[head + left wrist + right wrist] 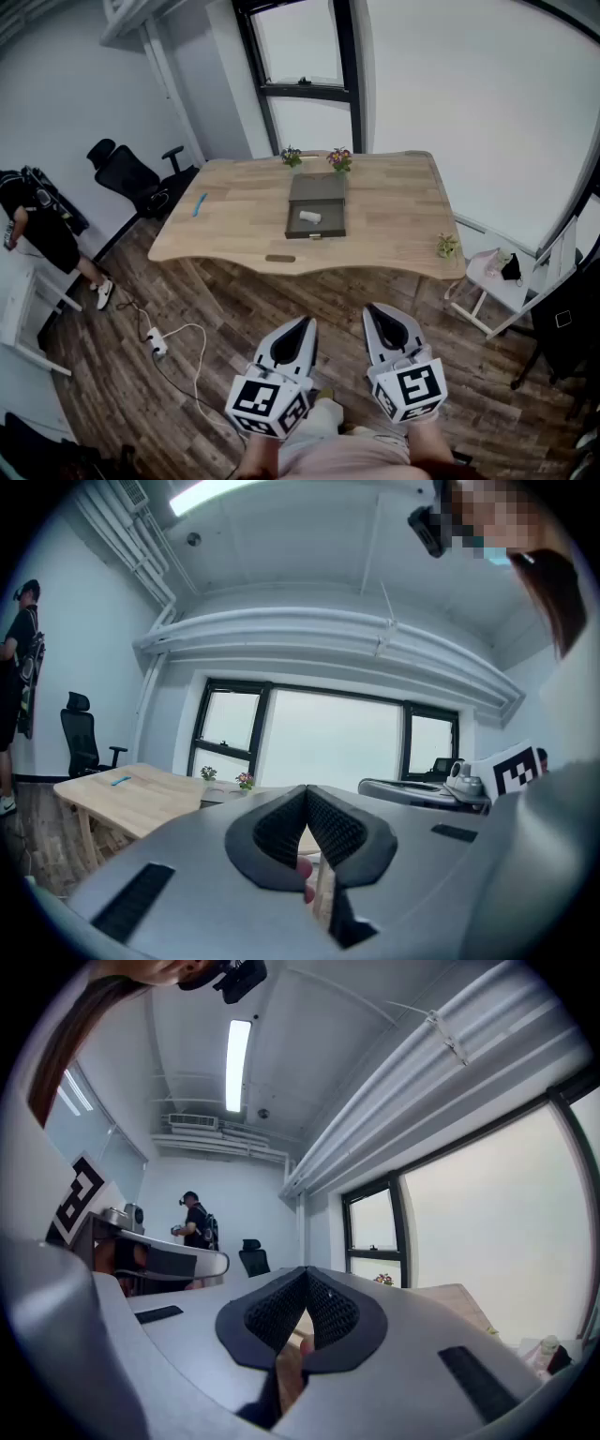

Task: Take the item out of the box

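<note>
Your left claw (pixel 302 324) is fully closed, pads pressed tip to tip with nothing between them. Your right claw (pixel 377 312) is closed and empty in the same way.

You can see the item (pixel 309 217), a small white roll, lying on its side in the box (pixel 334 231). Its long axis runs roughly left to right across the box floor, and it is too small to tell one end from the other. It sits a little left of the box's middle.

That box is dark and open, with what looks like its lid laid back toward the far side. It rests about the middle of the wooden surface (pixel 394 216). Just beyond it, at the far edge, stand a small flower pot with pink blooms (pixel 339 159) and a second pot (pixel 292 157) to its left. A blue pen (pixel 200 204) lies well to the left of the box, and a small green plant (pixel 447 246) sits by the near right corner.

You hold both claws low and close to your body, side by side over the wood floor (pixel 234 319). They are well short of the surface's near edge. Both point roughly level toward the surface, the left tip leaning slightly right and the right tip slightly left.

Far off to your left, a person (pixel 33 220) stands near a black office chair (pixel 131 178).
</note>
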